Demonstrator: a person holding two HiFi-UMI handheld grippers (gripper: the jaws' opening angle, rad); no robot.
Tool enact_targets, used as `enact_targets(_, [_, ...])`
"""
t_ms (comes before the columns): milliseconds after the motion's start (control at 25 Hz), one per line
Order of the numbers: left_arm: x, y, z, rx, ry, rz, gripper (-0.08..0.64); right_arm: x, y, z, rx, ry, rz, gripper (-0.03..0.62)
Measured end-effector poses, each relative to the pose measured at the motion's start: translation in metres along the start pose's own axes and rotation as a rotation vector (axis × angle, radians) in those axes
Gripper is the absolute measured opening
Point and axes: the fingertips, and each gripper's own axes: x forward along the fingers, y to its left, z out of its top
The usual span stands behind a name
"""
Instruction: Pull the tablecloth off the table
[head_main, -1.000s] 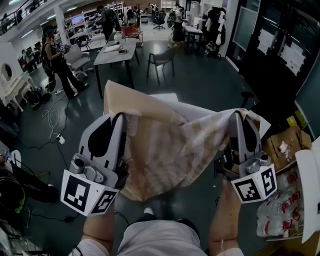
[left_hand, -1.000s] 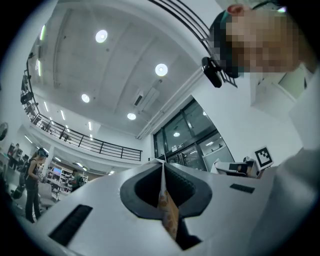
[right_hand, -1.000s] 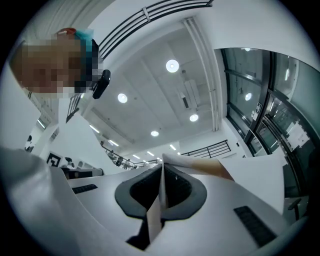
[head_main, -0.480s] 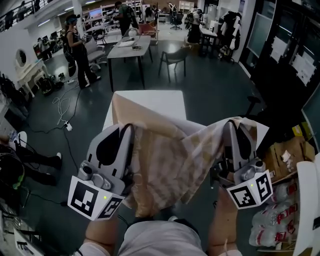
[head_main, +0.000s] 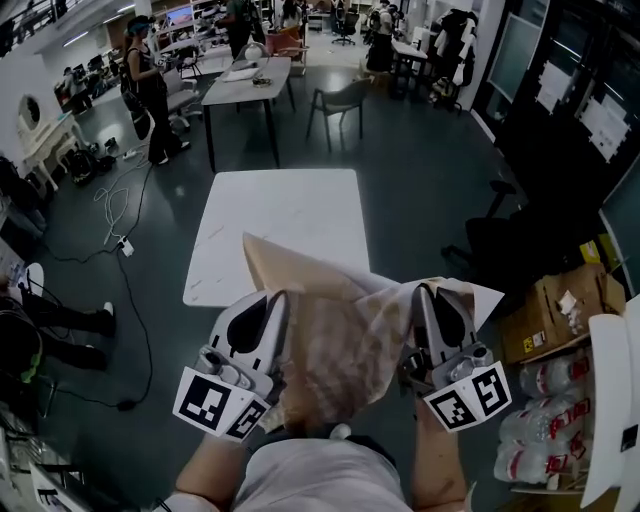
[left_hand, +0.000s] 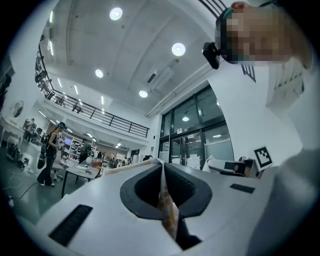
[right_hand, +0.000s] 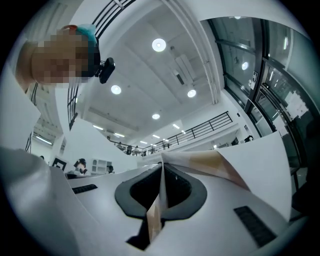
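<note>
L gripper (head_main: 272, 300) & R gripper (head_main: 424, 292) are both clamped tight on the tablecloth (head_main: 340, 335). In each gripper view the jaws meet w/ a thin fold of checked fabric pinched in the seam. The cloth hangs bunched between the two, held up in front of the person's torso, at the near edge of the table (head_main: 280, 205). Most of the white top is bare. Only the cloth's far flap overlaps the near edge & near-right corner in the head view; can't tell if it rests there or floats above. Task looks nearly done, just that last bit to clear.

Risks:
- Each grip is on a thin fold only, so a sharp tug could slip fabric out of one side & drop that half.
- The trailing flap could catch on the table corner.
- Slack hanging low in front of the legs could tangle if the person steps back.
- The cardboard box (head_main: 550, 310) & chair (head_main: 490, 240) on the right limit room to move.
</note>
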Motion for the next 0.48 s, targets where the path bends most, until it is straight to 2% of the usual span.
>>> enact_targets(240, [0.01,0.004,-0.047,-0.008,0.085,-0.015,0.011,-0.003,0.007,-0.039,-0.038,0.07,-0.033,0.025])
enact_targets(480, [0.017,0.001,-0.072,-0.001,0.138,-0.063,0.011,-0.005,0.002,-0.061,-0.036,0.104,-0.08,0.025])
